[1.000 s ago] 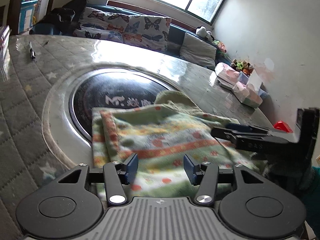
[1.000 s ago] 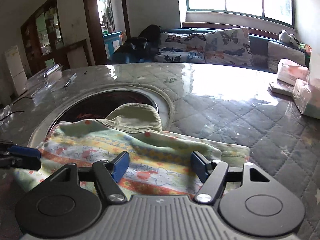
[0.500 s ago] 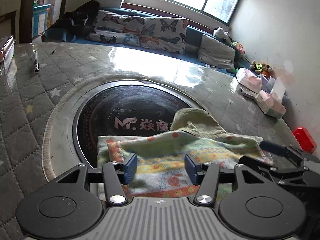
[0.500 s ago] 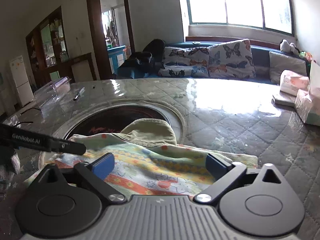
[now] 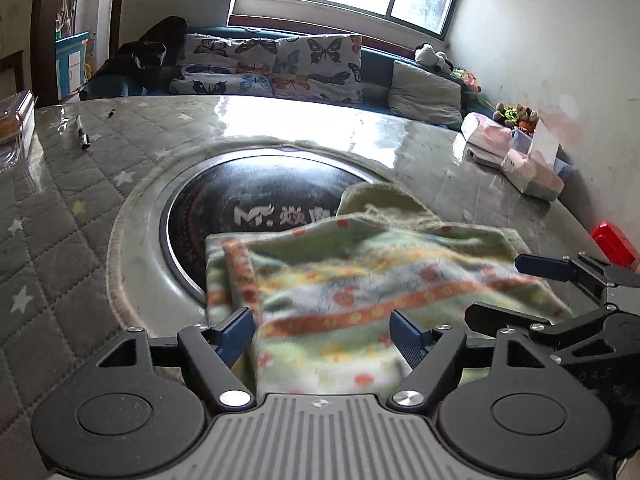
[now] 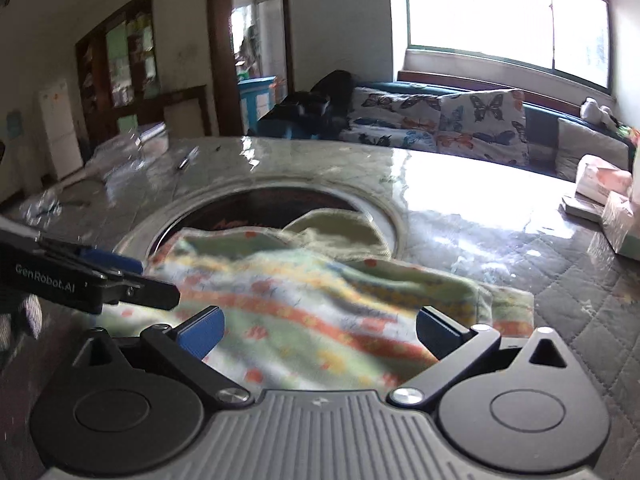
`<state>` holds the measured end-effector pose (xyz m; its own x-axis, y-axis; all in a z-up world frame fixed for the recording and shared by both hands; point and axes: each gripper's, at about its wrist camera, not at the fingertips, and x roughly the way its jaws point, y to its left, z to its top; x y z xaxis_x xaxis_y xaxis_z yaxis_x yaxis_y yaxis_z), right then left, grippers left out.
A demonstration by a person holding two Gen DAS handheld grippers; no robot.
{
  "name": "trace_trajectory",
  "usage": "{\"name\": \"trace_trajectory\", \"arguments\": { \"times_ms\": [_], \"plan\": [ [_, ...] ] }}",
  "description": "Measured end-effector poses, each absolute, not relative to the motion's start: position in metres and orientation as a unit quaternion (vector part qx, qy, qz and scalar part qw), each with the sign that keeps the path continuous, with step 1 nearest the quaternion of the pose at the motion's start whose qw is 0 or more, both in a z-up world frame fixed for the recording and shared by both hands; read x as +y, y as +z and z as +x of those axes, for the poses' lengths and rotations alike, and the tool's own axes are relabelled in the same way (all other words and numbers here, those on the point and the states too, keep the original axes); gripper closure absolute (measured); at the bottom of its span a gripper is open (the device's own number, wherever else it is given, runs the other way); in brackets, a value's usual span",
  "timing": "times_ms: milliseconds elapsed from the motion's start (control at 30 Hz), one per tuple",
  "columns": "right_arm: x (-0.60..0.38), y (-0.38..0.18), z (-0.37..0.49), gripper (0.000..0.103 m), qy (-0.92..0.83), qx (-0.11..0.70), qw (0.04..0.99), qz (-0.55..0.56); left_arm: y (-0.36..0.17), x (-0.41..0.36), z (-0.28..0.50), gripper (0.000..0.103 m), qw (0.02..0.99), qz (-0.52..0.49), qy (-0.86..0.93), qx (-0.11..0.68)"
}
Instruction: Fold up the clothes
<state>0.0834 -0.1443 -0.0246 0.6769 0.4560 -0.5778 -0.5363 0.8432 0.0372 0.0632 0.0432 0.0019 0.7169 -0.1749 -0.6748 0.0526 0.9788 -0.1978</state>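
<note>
Patterned garment [image 5: 360, 280] — folded flat on quilted table [image 5: 60, 200], far edge overlapping round dark hob [image 5: 248, 196] at twelve o'clock. Left gripper [image 5: 322, 334] spread wide, holding nothing; right gripper [image 6: 318, 330] likewise wide and empty, at three o'clock of left. Best lowered together — pinch near corners evenly, avoid dragging lower layers.

Both cameras sit low behind their own fingers, close over the worktop [image 5: 80, 208], facing the sofa [image 5: 272, 68] and window. The left view looks from the left, the right view from the right; both share the striped cloth [image 5: 360, 280] [image 6: 320, 312].
</note>
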Motion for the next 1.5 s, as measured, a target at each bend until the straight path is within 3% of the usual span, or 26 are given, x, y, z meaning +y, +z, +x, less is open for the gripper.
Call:
{"name": "trace_trajectory", "arguments": {
  "times_ms": [400,1500],
  "plan": [
    [-0.146,-0.025,0.065,0.000,0.267,0.293,0.913,-0.093,0.000,0.046,0.033,0.018,0.931,-0.066,-0.060,0.354],
    [-0.175,-0.021,0.071,0.000,0.266,0.321,0.908,-0.039,-0.005,0.075,0.033,0.015,0.927,-0.076,-0.002,0.367]
  ]
}}
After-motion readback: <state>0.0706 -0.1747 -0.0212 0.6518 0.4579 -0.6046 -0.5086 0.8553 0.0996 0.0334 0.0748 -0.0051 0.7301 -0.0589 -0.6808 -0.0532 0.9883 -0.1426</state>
